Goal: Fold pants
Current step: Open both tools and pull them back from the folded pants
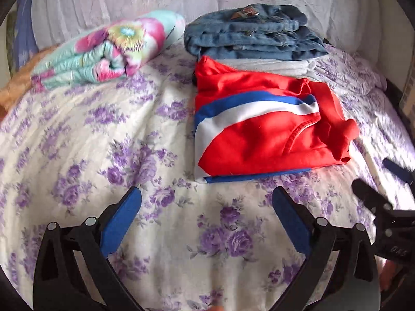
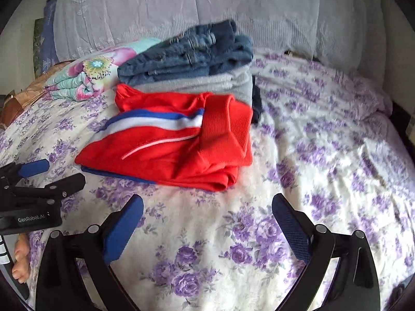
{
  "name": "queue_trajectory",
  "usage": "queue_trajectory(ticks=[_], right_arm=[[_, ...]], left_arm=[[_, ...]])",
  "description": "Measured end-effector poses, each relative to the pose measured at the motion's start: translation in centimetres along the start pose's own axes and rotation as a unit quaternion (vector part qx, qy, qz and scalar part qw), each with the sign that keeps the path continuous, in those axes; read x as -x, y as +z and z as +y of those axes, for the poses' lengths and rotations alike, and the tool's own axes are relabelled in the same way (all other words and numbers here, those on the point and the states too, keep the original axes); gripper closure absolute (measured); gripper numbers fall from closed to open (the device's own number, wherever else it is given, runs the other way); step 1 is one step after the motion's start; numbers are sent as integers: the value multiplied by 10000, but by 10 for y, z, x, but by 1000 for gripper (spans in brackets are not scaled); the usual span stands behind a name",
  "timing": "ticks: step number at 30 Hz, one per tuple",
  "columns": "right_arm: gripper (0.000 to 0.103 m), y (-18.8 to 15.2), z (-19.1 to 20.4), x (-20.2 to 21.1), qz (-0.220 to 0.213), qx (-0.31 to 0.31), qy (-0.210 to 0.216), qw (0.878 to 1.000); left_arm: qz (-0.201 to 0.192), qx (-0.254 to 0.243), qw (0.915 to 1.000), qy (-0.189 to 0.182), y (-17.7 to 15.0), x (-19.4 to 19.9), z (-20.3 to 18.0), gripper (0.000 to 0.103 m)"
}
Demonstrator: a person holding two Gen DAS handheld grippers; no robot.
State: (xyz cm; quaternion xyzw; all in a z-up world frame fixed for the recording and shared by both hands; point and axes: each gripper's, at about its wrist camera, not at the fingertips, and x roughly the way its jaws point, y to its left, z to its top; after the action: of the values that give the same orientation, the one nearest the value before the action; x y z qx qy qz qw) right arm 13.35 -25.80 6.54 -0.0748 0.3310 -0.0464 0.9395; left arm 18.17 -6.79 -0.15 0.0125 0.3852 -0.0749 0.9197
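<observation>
Red pants (image 1: 262, 134) with a blue and white stripe lie folded on the floral bedspread (image 1: 103, 142); they also show in the right wrist view (image 2: 176, 145). My left gripper (image 1: 207, 202) is open and empty, held above the bedspread just short of the pants' near edge. My right gripper (image 2: 207, 207) is open and empty, also just short of the pants. Each gripper appears at the edge of the other's view: the right one (image 1: 373, 181) and the left one (image 2: 52, 173).
Folded blue jeans (image 1: 254, 33) sit on folded grey cloth (image 1: 272, 64) behind the red pants. A rolled flowered blanket (image 1: 103, 51) lies at the back left. A white lace cover (image 2: 207, 13) drapes the headboard. The bed edge is at the right (image 2: 404, 129).
</observation>
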Motion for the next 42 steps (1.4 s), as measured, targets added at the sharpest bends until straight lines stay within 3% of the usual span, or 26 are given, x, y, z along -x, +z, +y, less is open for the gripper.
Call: queue_trajectory(ticks=[3,6,9,11,13,15,20,23,27,31,33,37,40,42], right_arm=[[3,24,-4,3,-385,-215,-653,9969],[3,58,-11,-7,-258,-533,-227,9980],[3,70,-7,-23,-115,-728,293,9968],[3,59,4,-43,85,-526,259,9982],[3,41,16,-69,479,-91,27,9988],[3,39,16,-89,1015,-84,56,9948],[3,39,10,-94,1098,-286,183,9934],[3,38,6,-72,559,-424,131,9975],[3,31,5,-32,-176,-513,-38,9985],[3,23,-2,-11,-329,-682,14,9971],[3,18,-7,-1,-325,-874,201,9954],[3,11,-6,3,-206,-1057,737,9915],[3,12,-2,-7,-39,-944,576,9939],[3,11,-4,-15,138,-969,449,9942]], left_arm=[[-478,-187,9974,505,22,10,-4,5],[-608,-24,9971,468,57,13,-3,5],[-507,348,9979,192,73,-3,5,5],[-379,317,9984,282,63,-25,8,5],[245,488,9973,500,58,-52,14,5],[474,831,9953,173,56,-60,23,5],[516,1008,9936,18,50,-70,32,4],[495,1066,9930,80,49,-62,34,4],[-34,496,9987,150,41,-26,11,5],[-742,-52,9969,270,29,12,-11,5],[-1051,-149,9941,229,24,28,-14,5],[-1583,-125,9861,480,18,52,-16,5],[-1695,-235,9827,705,17,54,-22,5],[-1518,-195,9862,638,19,49,-21,5]])
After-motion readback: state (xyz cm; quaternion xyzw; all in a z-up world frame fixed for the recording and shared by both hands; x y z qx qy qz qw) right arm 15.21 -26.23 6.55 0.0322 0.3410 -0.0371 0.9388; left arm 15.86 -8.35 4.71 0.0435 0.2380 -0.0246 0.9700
